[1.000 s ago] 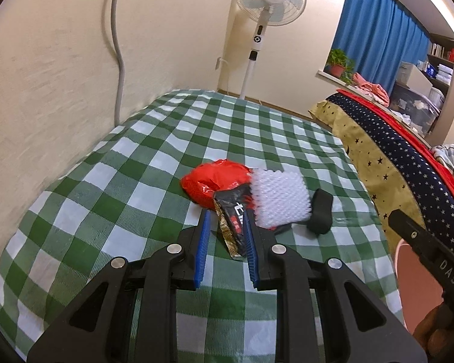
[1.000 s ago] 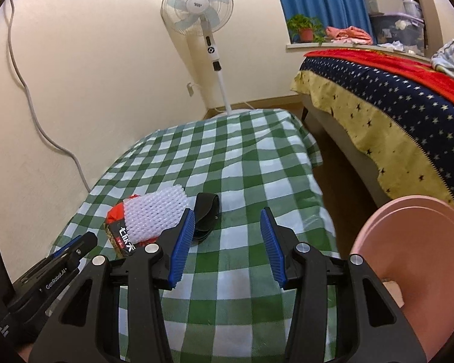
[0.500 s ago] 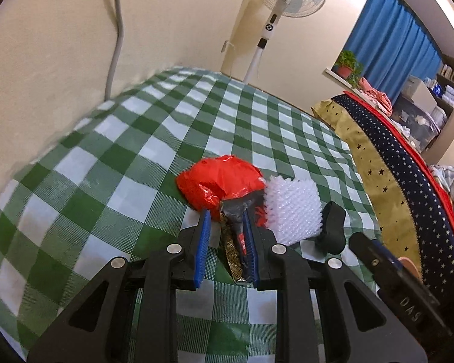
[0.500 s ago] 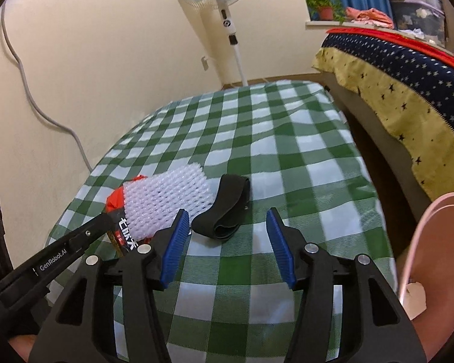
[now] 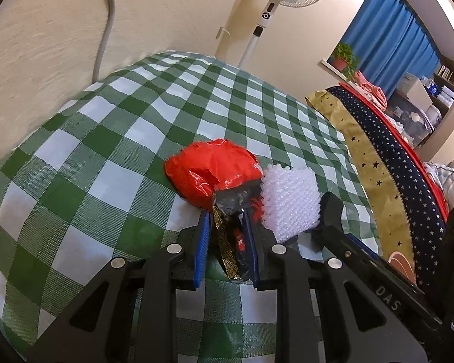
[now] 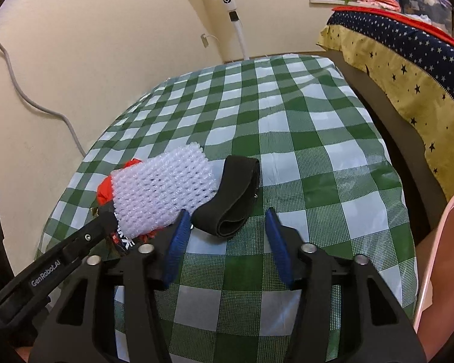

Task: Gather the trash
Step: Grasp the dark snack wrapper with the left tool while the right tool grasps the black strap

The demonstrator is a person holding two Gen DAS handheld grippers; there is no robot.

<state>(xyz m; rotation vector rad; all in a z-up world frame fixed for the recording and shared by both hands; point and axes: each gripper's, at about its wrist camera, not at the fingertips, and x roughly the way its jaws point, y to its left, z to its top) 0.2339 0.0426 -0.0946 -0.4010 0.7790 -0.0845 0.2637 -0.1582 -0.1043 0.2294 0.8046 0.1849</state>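
Between the fingers of your left tool (image 5: 227,242) sits a crinkled foil wrapper (image 5: 230,227), black and gold, shiny with sharp creases. Just ahead of it lies a red plastic bag (image 5: 212,169), glossy and crumpled, catching the light. To that tool's right you have white foam netting (image 5: 290,199), soft, bumpy and slightly translucent. Ahead of your right tool (image 6: 227,236) lies a black strap (image 6: 230,196), matt woven cloth, folded over itself. The tabletop (image 6: 302,151) wears a green-and-white checked cover, a smooth plastic sheet with a faint sheen and shallow wrinkles. Both tools are matt black plastic with blue ribbed pads (image 6: 175,251) and bright metal screw heads.
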